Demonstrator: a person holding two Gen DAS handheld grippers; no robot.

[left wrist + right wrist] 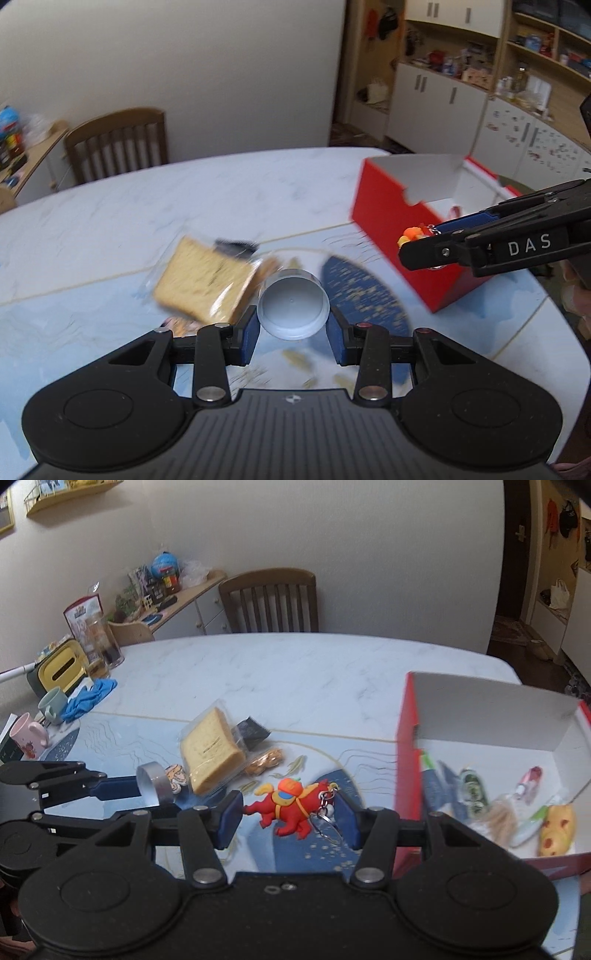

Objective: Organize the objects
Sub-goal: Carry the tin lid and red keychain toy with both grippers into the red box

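Above the table [295,672], left claw [293,326] grips a round container [293,308]; right claw [290,818] grips a red keychain [291,806].

A small round grey tub [293,308] is up off the worktop, squeezed between two blue pads. A red toy animal [290,806] with an orange hat and a metal ring hangs in the air too. Bagged bread [210,751] lies flat. The red box [406,746] stands open with little things inside.

Red cardboard box [406,746], white inside. Red rubbery horse-shaped keychain [291,808], orange and blue saddle, yellow trim. Grey round plastic cap [293,308]. Tan sliced bread in clear wrapper [210,753]. White marbled tabletop [295,672].
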